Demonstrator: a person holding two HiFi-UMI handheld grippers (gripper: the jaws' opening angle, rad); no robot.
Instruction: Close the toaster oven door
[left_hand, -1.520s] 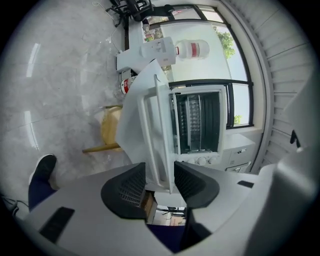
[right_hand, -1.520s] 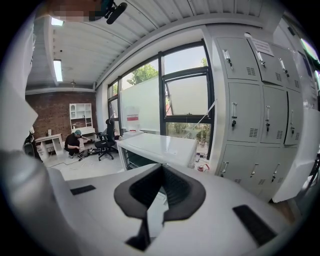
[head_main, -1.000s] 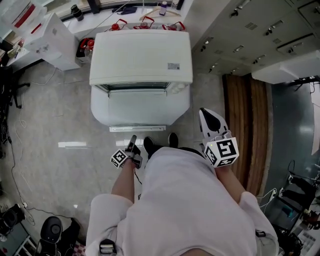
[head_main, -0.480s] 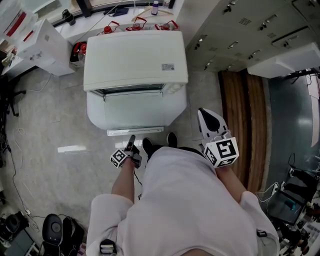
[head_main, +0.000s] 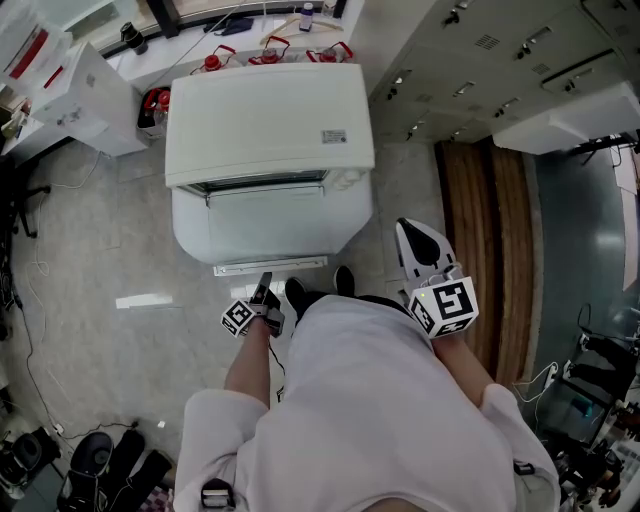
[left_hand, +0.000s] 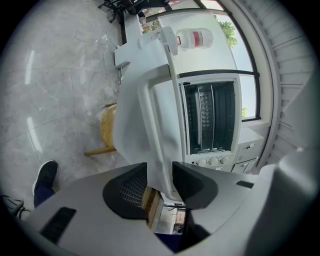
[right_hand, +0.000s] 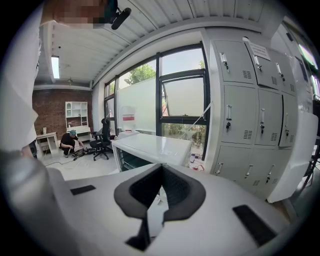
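The white toaster oven (head_main: 268, 110) stands in front of me with its door (head_main: 268, 222) folded down toward me. The handle bar (head_main: 270, 265) runs along the door's near edge. My left gripper (head_main: 264, 296) is at that edge. In the left gripper view the door's edge (left_hand: 150, 120) lies between the jaws of the left gripper (left_hand: 160, 175), which are closing on it, with a slit still showing beside one pad. The dark oven cavity (left_hand: 210, 117) shows behind. My right gripper (head_main: 416, 238) is held off to the right of the oven, tips together, holding nothing.
Red-capped bottles (head_main: 270, 55) stand behind the oven and a white box (head_main: 70, 95) at the left. Grey lockers (head_main: 500, 60) and a wooden strip (head_main: 490, 250) line the right. My shoes (head_main: 300, 292) are just below the door. A person (right_hand: 67, 142) crouches far back.
The head view has shifted slightly, so the oven sits a little further left. The left gripper stays at the door's near edge. The right gripper has not moved.
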